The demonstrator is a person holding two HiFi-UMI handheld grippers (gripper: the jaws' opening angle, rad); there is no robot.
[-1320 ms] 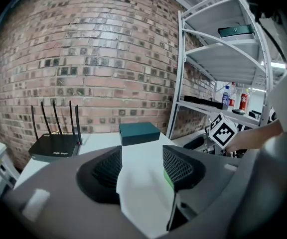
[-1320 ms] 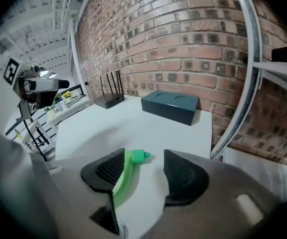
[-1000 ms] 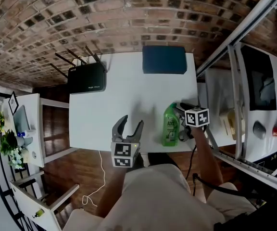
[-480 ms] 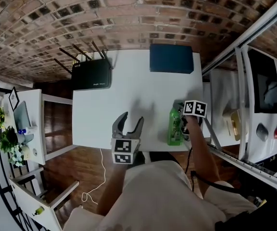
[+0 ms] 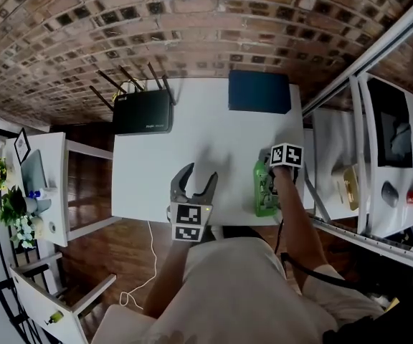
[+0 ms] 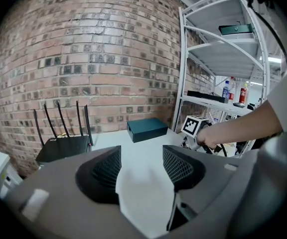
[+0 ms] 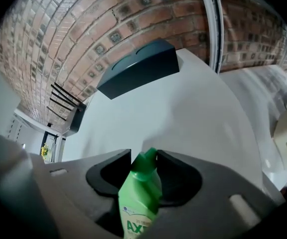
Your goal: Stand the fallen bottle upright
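A green bottle [image 5: 264, 190] with a green cap stands near the front right edge of the white table [image 5: 192, 149]; from above it looks close to upright. My right gripper [image 5: 271, 181] points steeply down at its top. In the right gripper view the bottle [image 7: 139, 198] has its neck between the jaws of the right gripper [image 7: 143, 158], which are closing, and both pads touch it. My left gripper [image 5: 193, 185] hovers open over the table's front edge, away from the bottle. The left gripper [image 6: 141, 166] has only bare table between its jaws.
A black router [image 5: 143, 111] with antennas sits at the table's back left, a dark blue box [image 5: 259, 91] at the back right. A white metal shelf rack [image 5: 357, 120] stands close on the right. A small side table with flowers [image 5: 13, 213] stands left.
The bottle, tilted with its label showing, now stands steeper and shows mostly its top. My right gripper rolled and sank onto its neck. The left gripper barely shifted.
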